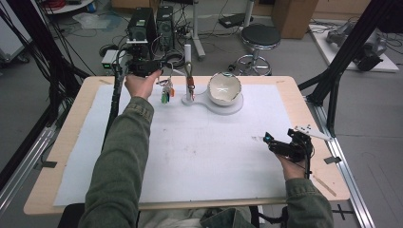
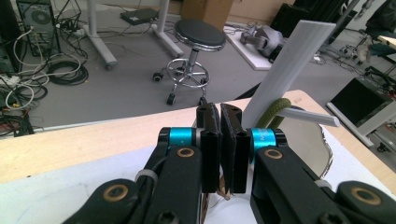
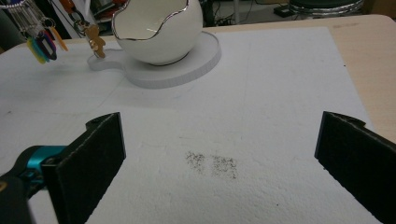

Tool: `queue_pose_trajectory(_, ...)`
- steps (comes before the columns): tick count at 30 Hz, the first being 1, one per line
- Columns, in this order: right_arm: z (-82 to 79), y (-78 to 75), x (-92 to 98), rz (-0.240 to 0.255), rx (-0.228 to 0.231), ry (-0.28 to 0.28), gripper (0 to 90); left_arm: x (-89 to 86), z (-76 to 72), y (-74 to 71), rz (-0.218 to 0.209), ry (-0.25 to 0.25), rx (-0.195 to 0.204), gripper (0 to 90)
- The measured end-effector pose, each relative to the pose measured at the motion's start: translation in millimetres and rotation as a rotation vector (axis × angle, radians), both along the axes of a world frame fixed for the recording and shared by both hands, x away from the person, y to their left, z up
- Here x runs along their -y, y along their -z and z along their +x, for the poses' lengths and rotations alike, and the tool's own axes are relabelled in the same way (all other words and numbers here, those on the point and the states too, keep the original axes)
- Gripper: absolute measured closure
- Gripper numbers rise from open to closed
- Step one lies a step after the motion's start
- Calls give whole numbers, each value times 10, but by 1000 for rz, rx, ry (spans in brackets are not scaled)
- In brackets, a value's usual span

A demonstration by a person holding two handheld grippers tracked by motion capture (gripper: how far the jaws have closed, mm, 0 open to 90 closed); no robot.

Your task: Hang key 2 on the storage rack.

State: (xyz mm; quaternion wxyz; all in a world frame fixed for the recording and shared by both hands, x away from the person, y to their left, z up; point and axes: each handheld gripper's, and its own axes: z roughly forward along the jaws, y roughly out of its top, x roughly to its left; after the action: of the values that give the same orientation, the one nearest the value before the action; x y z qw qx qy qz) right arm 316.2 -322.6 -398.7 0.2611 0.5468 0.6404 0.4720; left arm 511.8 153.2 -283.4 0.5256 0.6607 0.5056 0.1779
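Note:
My left gripper [image 1: 162,72] is at the table's far edge, left of a white stand. It is shut on the ring of a bunch of keys [image 1: 166,91] with coloured tags, which dangles under it. In the left gripper view the jaws [image 2: 219,112] stand almost together, close to the stand's white post [image 2: 289,70] and its peg [image 2: 310,117]. An olive strap [image 2: 273,112] hangs on that peg, and a gingerbread-man keychain [image 1: 191,86] hangs from the stand. A white egg-shaped bowl [image 1: 224,88] rests on the stand's base [image 1: 237,107]. My right gripper [image 1: 269,139] hovers open over the mat at the right, with nothing between its jaws [image 3: 219,128].
A pale mat [image 1: 199,152] covers most of the wooden table [image 1: 71,137]. There is a dark smudge [image 3: 212,164] on the mat under my right gripper. Behind the table are a black stool [image 1: 259,40], computer towers [image 1: 142,23] and loose cables. Black frame posts [image 1: 347,52] flank the table.

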Motion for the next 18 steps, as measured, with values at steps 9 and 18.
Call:
queue_pose_trajectory(9,2,6,5,6,-9,-3,10,120,37,75,-12,11,25,865)
queue_pose_trajectory(18,-3,12,8,2,-10,-1,10,281,66,160,4,34,4,865)
